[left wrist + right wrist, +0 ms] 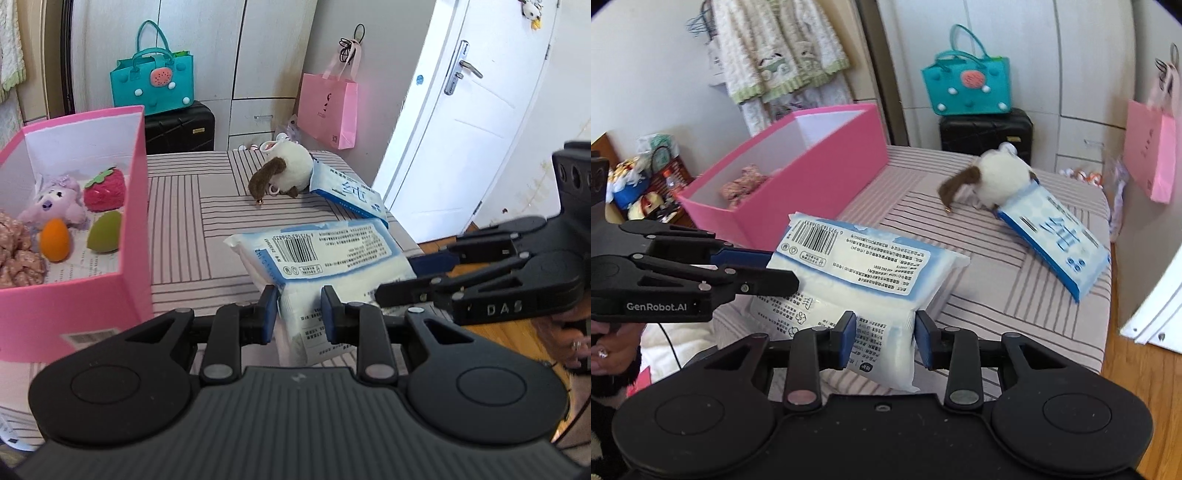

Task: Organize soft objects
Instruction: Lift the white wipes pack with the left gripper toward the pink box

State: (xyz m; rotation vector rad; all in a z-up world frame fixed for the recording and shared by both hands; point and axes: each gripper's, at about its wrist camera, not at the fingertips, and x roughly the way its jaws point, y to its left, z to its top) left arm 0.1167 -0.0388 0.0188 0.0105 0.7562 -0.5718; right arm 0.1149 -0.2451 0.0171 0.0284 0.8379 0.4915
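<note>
A white and blue tissue pack (325,254) (868,269) is held over the striped table (207,206). My left gripper (300,314) is shut on its near end. My right gripper (885,338) is shut on its other end; it also shows in the left wrist view (406,275). A second blue tissue pack (349,192) (1060,242) leans on a white and brown plush (286,171) (993,177) at the table's far side. The pink box (74,295) (820,173) at left holds a purple plush (55,203), a strawberry (105,188), orange and green sponges and a pink scrunchie.
A teal bag (153,81) sits on a black suitcase (181,127) behind the table. A pink paper bag (328,107) hangs on the wardrobe. A white door (461,110) is at right. The wood floor (1137,373) lies right of the table's edge.
</note>
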